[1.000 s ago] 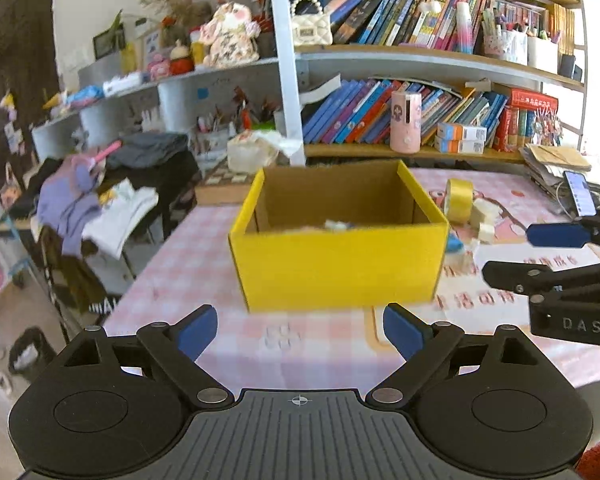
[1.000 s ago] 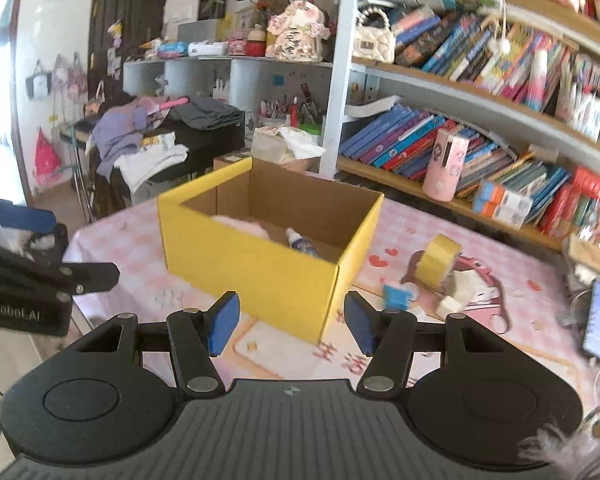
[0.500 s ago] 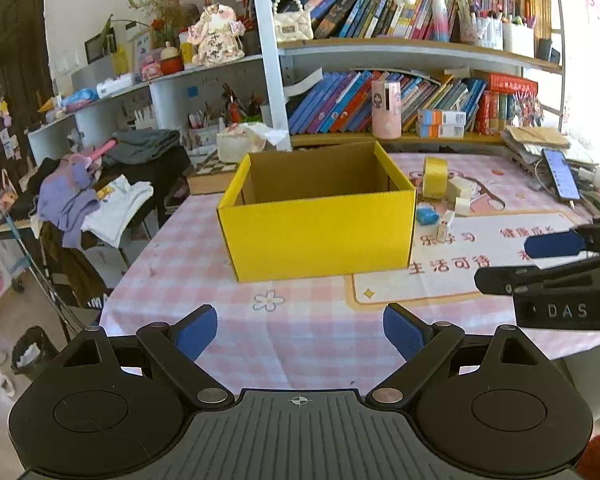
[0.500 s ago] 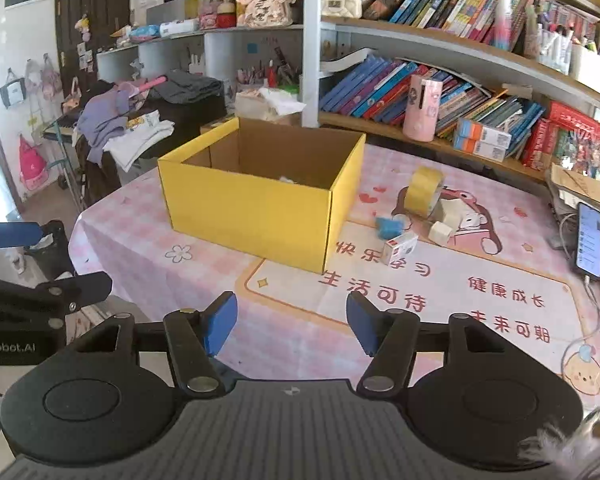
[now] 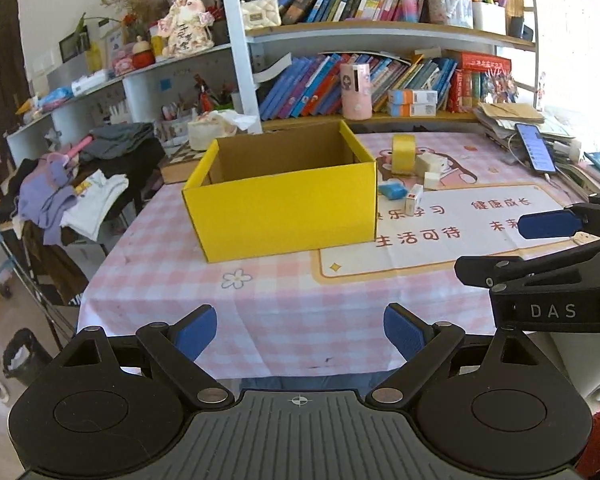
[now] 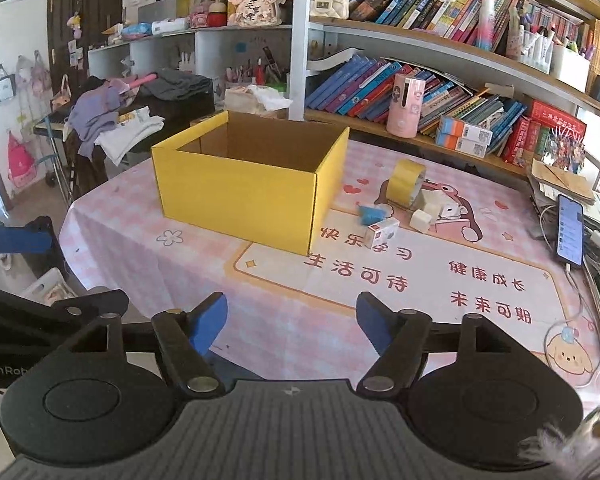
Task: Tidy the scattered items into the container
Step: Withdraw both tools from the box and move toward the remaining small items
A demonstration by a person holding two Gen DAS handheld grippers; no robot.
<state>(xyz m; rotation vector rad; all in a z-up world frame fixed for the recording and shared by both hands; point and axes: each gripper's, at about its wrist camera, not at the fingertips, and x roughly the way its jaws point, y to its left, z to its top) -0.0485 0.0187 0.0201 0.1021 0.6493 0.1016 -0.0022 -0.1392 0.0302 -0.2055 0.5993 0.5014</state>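
Observation:
A yellow cardboard box (image 5: 284, 212) (image 6: 240, 196) stands open-topped on the pink checked table; its inside is hidden from here. Right of it lie a yellow tape roll (image 5: 404, 154) (image 6: 406, 182), a blue item (image 5: 392, 191) (image 6: 370, 214), a small white carton (image 5: 413, 199) (image 6: 382, 232) and white blocks (image 5: 430, 168) (image 6: 424, 214). My left gripper (image 5: 300, 332) is open and empty, back at the table's near edge. My right gripper (image 6: 292, 316) also holds nothing, and its jaws are opening. Each gripper shows at the other view's side.
A phone (image 6: 570, 232) on a cable and stacked papers lie at the table's right edge. Behind the table run bookshelves with a pink cylinder (image 6: 406, 106). Left of the table stands a rack with clothes (image 5: 72, 192), and a black bin (image 5: 24, 356) sits on the floor.
Both grippers have pulled back from the box toward the table's near edge, so the box looks smaller and its contents are hidden. The right gripper's jaws have spread wider.

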